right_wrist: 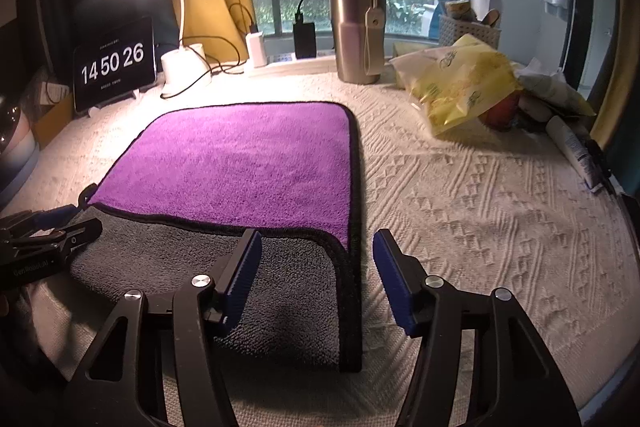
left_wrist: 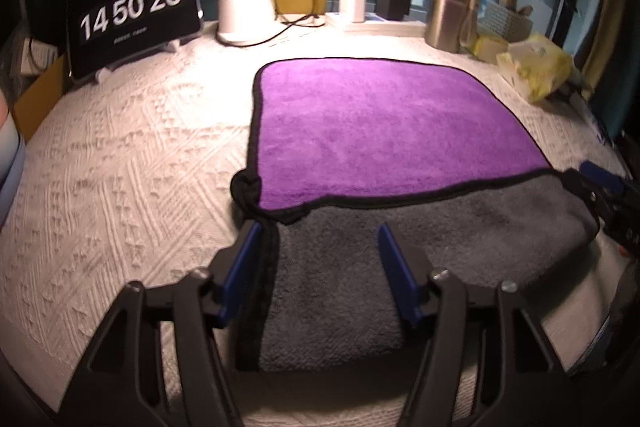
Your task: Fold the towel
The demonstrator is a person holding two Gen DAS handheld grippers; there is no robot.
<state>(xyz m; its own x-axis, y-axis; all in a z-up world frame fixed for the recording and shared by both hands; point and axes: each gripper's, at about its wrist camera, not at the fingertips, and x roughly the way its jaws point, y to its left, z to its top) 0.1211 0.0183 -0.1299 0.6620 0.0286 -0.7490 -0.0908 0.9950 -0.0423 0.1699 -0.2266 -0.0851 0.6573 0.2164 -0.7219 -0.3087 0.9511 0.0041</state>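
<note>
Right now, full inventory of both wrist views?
towel: 1, purple face, grey underside folded over near edge, black trim; centre of table
tablecloth: 1, cream, textured; covers table
clock tablet: 1, black, reads 14 50 26; far left
desk lamp: 1, white, lit; beside tablet
steel flask: 1, silver; far centre
power bank: 1, black; left of flask
yellow bag: 1; far right
tube: 1, white; right edge
left gripper: jaws open, over towel's near-left corner
right gripper: jaws open, over near-right corner

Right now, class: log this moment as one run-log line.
towel: near edge folded over, grey up | left hand-held gripper: open | right hand-held gripper: open
</note>
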